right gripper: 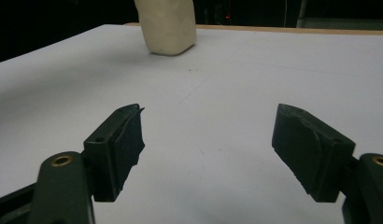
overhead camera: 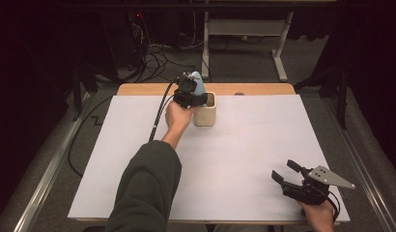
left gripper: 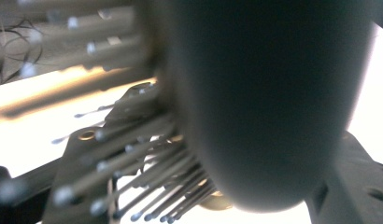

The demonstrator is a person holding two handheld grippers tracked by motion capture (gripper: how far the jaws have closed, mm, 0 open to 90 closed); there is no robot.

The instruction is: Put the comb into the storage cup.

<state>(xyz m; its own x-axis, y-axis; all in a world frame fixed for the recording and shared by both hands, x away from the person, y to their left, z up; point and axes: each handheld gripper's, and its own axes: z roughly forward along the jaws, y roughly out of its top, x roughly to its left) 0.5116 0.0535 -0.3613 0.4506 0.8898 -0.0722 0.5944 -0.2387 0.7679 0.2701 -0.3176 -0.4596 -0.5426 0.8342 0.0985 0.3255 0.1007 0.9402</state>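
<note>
High view: my left gripper sits at the far side of the white table, right at the near-left rim of the cream cup, and it is clamped on a pale blue hairbrush whose head sticks up above the jaws. In the left gripper view the hairbrush looms huge and blurred between the jaws, its ball-tipped bristles fanning toward the lower left.

The step in hand, as I judge it, is standing the brush in the cup. To do it well I should bring the brush over the middle of the opening, keep it upright, lower it until it bears on the bottom, and only then let go, so the light cup does not tip or slide.

The cup stands upright near the table's wooden far edge; I cannot tell whether anything lies inside it.

Farther right, my right gripper rests near the front right corner, jaws spread wide and empty, well apart from the cup.
</note>
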